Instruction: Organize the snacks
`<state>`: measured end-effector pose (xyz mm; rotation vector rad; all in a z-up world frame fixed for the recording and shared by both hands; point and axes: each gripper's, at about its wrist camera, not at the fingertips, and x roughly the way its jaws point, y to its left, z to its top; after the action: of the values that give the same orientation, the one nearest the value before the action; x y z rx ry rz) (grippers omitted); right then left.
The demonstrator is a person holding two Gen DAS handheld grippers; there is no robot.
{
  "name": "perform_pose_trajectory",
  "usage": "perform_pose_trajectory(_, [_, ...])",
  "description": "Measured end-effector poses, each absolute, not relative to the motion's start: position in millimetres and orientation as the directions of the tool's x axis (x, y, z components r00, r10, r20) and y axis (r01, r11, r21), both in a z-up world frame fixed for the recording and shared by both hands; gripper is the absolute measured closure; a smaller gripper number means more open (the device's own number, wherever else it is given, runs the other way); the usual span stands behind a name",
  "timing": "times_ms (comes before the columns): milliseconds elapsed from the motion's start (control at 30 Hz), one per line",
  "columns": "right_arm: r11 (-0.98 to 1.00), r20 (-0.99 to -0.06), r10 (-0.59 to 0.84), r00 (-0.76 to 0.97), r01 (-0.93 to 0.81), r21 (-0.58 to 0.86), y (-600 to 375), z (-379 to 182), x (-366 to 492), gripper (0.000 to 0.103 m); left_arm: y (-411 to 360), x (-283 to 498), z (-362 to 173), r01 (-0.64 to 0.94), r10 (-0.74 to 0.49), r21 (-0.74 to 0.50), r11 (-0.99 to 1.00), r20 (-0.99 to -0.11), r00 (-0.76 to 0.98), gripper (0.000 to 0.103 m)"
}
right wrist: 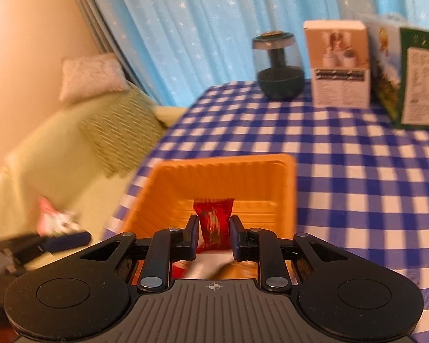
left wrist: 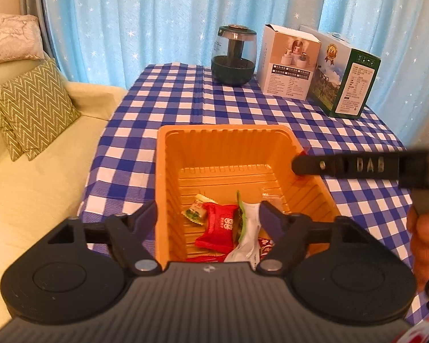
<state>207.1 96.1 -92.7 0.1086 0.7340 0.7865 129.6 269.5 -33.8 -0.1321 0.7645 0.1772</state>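
Note:
An orange plastic tray [left wrist: 168,171] sits on the blue checked table and holds several snack packets, among them a red packet [left wrist: 217,225], a green and cream candy [left wrist: 196,213] and a white packet [left wrist: 247,237]. My left gripper [left wrist: 208,214] is open, its fingers straddling the tray's near left wall. My right gripper [right wrist: 214,230] hangs over the tray [right wrist: 289,188] and is shut on a dark red snack packet [right wrist: 214,223]. It also shows in the left wrist view [left wrist: 300,163], reaching in from the right over the tray's right rim.
A dark glass jar [left wrist: 233,57], a white box [left wrist: 287,65] and a green box [left wrist: 346,80] stand at the table's far edge before blue curtains. A yellow sofa [left wrist: 37,177] with a zigzag cushion [left wrist: 31,105] lies left of the table.

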Motion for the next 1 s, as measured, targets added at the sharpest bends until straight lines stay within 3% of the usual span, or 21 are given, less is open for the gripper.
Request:
perform_pose_trajectory(67, [0.716,-0.549,0.681,0.484,-0.595,0.364,95,-87,208,0.066,270,127,-32,-0.212,0.120,-0.049,0.976,-0.694,0.710,0.019])
perform_pose_trajectory(100, [0.722,-0.541,0.678,0.497,-0.590,0.361,93,-84,208,0.052,270,125,-32,-0.215,0.123,-0.048,0.975,-0.692,0.711,0.018])
perform_pose_trajectory(133, [0.724,-0.534,0.677,0.506,-0.586,0.363,91,-82,206,0.047,270,123,-31,-0.218,0.125,-0.048,0.975,-0.690,0.713,0.016])
perform_pose_trajectory(467, [0.775,-0.565,0.620,0.544,-0.538,0.333,57,-83,181,0.047,254,105,-24,-0.268,0.181,-0.025,0.963,-0.678,0.712,0.000])
perform_pose_trajectory(767, [0.799,-0.573,0.583,0.576,-0.534,0.276,21,-77,143,0.046,222,78,-3,-0.293,0.224,0.014,0.956,-0.679,0.699,0.000])
perform_pose_trajectory(867, [0.795,-0.571,0.583,0.578,-0.549,0.257,12,-72,131,0.040,208,68,7,-0.307,0.248,0.031,0.951,-0.669,0.701,0.000])
perform_pose_trajectory(933, [0.790,-0.567,0.587,0.578,-0.561,0.247,6,-69,122,0.029,200,61,12,-0.321,0.259,0.029,0.947,-0.663,0.702,0.000])
perform_pose_trajectory(1000, [0.786,-0.566,0.590,0.576,-0.570,0.240,-1,-66,114,0.027,193,54,17,-0.335,0.263,0.019,0.942,-0.664,0.700,0.000])
